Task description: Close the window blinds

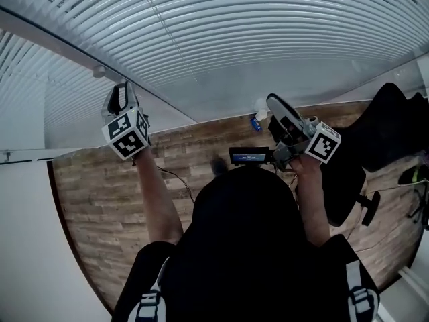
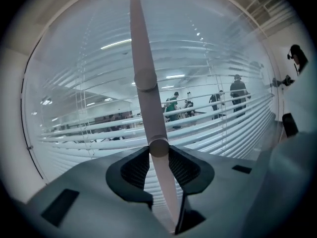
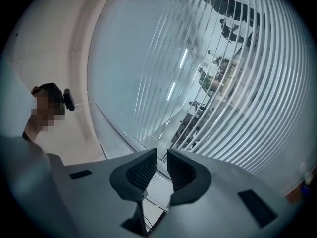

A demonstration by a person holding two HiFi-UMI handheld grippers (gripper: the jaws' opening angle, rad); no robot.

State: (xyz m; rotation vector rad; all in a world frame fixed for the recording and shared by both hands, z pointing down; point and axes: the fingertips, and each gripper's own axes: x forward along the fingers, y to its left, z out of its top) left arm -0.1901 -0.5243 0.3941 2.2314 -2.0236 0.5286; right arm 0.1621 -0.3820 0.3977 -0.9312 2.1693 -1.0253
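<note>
White slatted blinds (image 1: 268,32) cover the window ahead. Their slats are tilted part open, and a room shows between them in the left gripper view. A pale tilt wand (image 2: 141,58) hangs in front of the blinds (image 2: 99,133). It runs between the jaws of my left gripper (image 2: 159,152), which is shut on it, both pads pressing its sides. That left gripper (image 1: 120,96) is raised at the left, close to the blinds. My right gripper (image 1: 275,104) is raised at the right, facing the blinds (image 3: 237,83). The right gripper (image 3: 162,165) stands open by a narrow gap with nothing between its pads.
A black office chair (image 1: 382,133) stands at the right on the wood-look floor (image 1: 100,193). A small white and blue object (image 1: 258,116) lies by the wall below the window. A thin cable (image 1: 177,180) runs across the floor. People (image 2: 237,90) stand beyond the glass.
</note>
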